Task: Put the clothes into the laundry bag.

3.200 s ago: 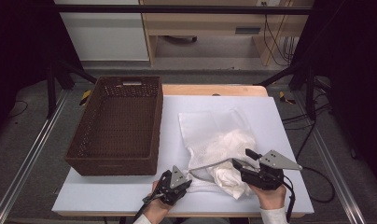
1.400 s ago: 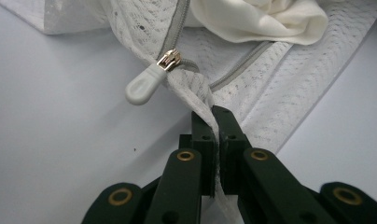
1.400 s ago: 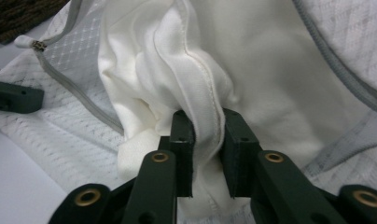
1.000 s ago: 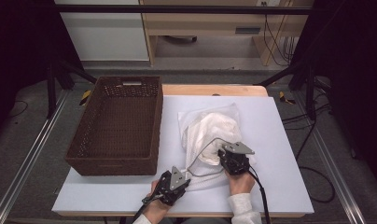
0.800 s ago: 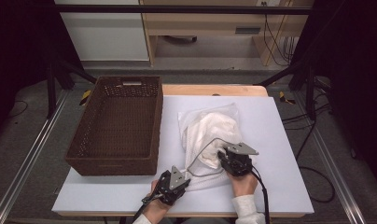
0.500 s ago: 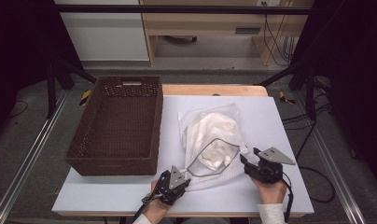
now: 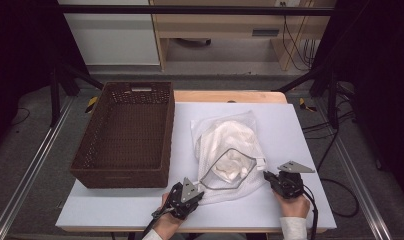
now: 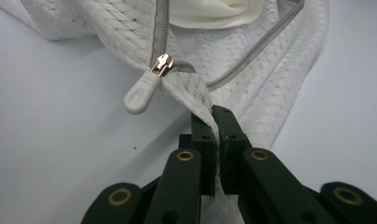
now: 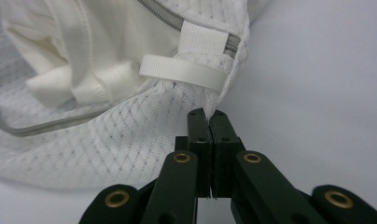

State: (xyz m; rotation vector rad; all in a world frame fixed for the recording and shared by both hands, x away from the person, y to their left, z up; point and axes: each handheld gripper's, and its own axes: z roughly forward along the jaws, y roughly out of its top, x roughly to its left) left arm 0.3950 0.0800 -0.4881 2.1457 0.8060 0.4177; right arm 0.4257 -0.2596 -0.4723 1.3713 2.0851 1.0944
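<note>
My left gripper (image 8: pixel 213 122) clamped the mesh laundry bag (image 7: pixel 229 150) beside its zipper pull (image 8: pixel 140 93); my right gripper (image 9: pixel 208 122), just closing, pinched the bag's opposite corner.

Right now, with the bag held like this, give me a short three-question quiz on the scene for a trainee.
1. True or false: the zipper of the mesh bag is zipped shut.
2. In the high view, on which side of the bag does the wicker basket stand?
3. The left gripper is shut on: A the zipper pull, B the bag's mesh, C the basket's rim.
Key: 1 false; 2 the left; 3 B.
</note>
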